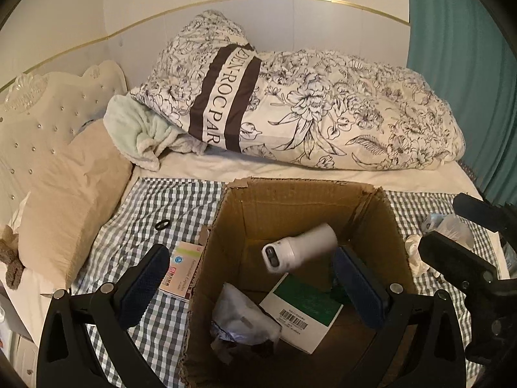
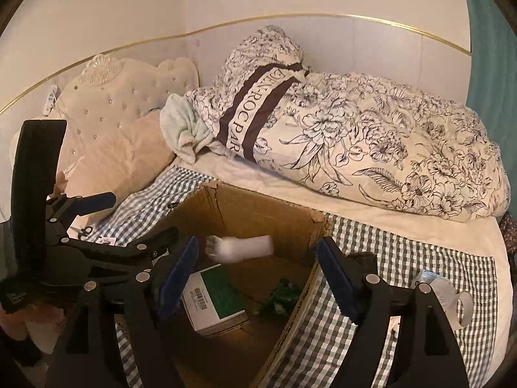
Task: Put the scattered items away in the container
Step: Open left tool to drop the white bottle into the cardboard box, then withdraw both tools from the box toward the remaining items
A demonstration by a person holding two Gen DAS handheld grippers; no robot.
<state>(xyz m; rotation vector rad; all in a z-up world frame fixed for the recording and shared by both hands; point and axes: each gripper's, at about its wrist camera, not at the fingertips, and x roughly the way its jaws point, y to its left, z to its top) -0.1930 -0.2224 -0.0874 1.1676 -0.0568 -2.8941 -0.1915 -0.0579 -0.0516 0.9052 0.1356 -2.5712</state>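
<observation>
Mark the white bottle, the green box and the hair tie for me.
white bottle [image 1: 302, 247]: left wrist view, middle of its body, inside the carton.
green box [image 1: 305, 304]: left wrist view, green top face, on the carton floor.
hair tie [image 1: 161, 225]: left wrist view, on the ring, lying on the checked cloth.

Both views are dim and warm-tinted, with soft, even indoor light and no glare. Fisheye distortion bows the gold wall trim [image 1: 226, 3] and leaves black corners. The white cylindrical bottle [image 2: 240, 248] is smeared by motion blur in the right view, sharper in the left. Deep shadow fills the brown cardboard box [image 1: 290, 200] interior. Fine grain softens detail throughout.
</observation>
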